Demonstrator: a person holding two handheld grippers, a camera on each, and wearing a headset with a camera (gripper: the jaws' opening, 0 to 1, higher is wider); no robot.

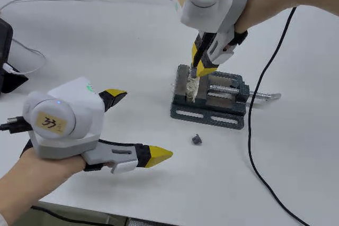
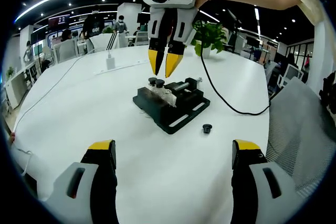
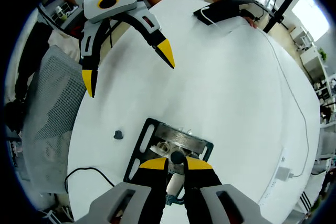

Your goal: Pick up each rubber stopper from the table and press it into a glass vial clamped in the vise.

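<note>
**A:** Right gripper (image 3: pixel 177 164), bottom centre of its own view: yellow tips standing close, a slim gap between them, and a small black rubber stopper (image 3: pixel 177 157) right at their ends. Pinched, or only touched? I can't tell.

**B:** In the left gripper view those tips hang just above the clear glass vials (image 2: pixel 159 93), with black caps showing on top. The left gripper (image 1: pixel 139 124) is lower left in the head view, jaws spread wide, holding nothing.

**A:** The vials are clamped in the dark metal vise (image 1: pixel 212 110), centre of frame. One loose black stopper (image 1: pixel 196 139) lies on the white table (image 1: pixel 106 35), just below the vise.

**B:** What could go wrong? If the push comes off-axis, I'd expect the stopper to cock in the neck, or pop free and roll. It's thin glass held in hard jaws, so too much force could crack it.

**A:** The thin black cable (image 1: pixel 249 136) also trails along the right of the vise. Snag that and the whole base could shift.
</note>
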